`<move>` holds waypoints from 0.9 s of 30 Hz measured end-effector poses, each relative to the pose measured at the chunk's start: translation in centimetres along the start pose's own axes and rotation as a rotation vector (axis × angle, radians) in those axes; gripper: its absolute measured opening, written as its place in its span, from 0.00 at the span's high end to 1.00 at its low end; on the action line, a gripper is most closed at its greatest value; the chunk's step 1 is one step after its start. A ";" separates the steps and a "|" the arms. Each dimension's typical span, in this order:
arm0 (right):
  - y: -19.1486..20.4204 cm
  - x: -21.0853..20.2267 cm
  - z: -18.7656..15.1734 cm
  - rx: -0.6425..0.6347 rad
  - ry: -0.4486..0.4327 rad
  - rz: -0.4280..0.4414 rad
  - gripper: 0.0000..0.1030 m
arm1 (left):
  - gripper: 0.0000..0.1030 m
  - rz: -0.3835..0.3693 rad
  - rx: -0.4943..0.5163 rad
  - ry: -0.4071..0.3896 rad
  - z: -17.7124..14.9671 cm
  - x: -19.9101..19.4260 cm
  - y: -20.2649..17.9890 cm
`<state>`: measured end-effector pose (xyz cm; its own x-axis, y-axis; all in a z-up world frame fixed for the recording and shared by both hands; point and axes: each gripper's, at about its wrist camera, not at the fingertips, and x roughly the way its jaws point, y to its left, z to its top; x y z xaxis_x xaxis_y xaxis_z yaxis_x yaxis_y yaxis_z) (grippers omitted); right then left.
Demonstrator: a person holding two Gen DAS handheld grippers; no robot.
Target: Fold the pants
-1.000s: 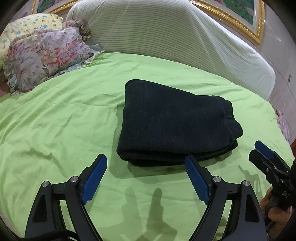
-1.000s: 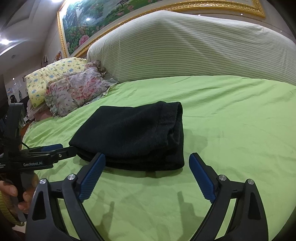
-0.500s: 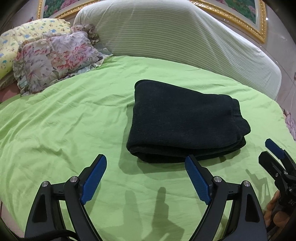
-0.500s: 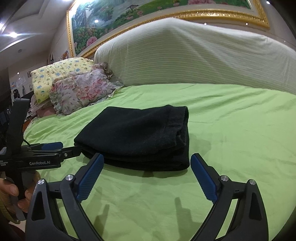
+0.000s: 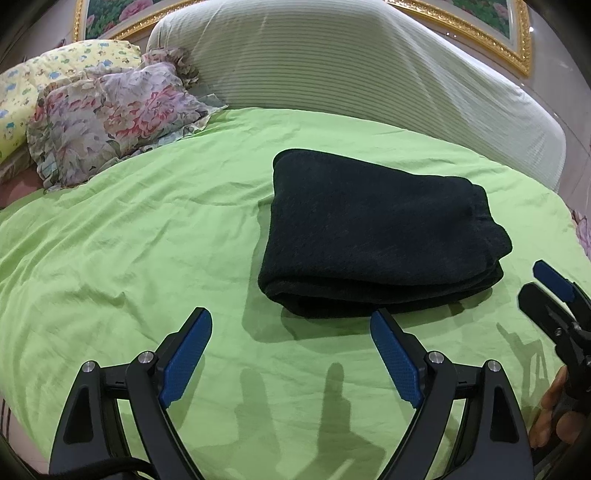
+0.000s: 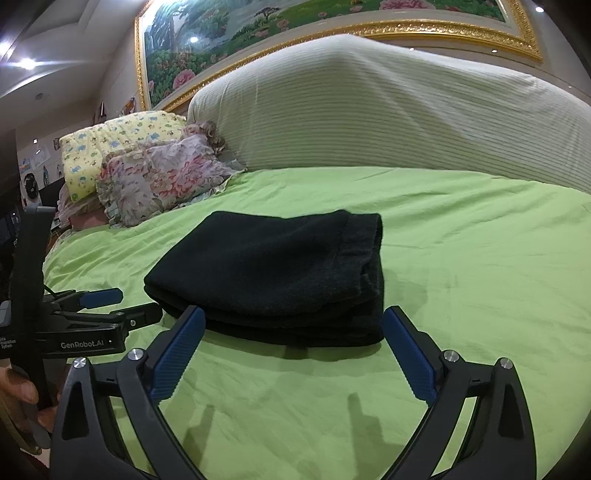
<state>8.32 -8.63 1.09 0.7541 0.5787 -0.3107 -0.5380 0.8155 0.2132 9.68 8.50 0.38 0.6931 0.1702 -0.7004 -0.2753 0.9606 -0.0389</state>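
Observation:
The dark pants (image 5: 373,232) lie folded in a thick rectangular stack on the green bedsheet (image 5: 129,240); in the right wrist view the pants (image 6: 273,273) show their layered edge on the right. My left gripper (image 5: 291,325) hovers open just short of the stack's near edge, with nothing between its blue pads. My right gripper (image 6: 291,321) is also open, its fingertips close to the stack's near edge and apart from it. Each gripper shows in the other's view: the right gripper (image 5: 554,291) at the right edge, the left gripper (image 6: 107,306) at the left.
Floral and yellow pillows (image 5: 103,118) lie at the back left of the bed. A large striped cream headboard cushion (image 5: 351,70) stands behind, under a gold-framed painting (image 6: 295,22). A hand (image 5: 554,413) holds the right gripper's handle.
Both views have tipped up slightly, so the pants sit lower in the pictures. Both grippers stay open and the pants have not moved.

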 end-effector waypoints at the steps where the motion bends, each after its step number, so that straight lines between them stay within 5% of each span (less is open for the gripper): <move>1: 0.1 0.3 -0.1 -0.003 0.011 -0.004 0.06 | 0.14 0.004 0.000 0.002 -0.1 0.1 0.0; 27: 0.7 1.8 -1.1 -0.016 0.067 -0.027 0.06 | 0.12 0.001 0.000 -0.003 -0.4 1.1 -0.2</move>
<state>8.85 -6.99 -0.35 0.7416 0.5547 -0.3772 -0.5245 0.8301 0.1895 10.21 8.36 -0.71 0.6950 0.1720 -0.6981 -0.2758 0.9605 -0.0379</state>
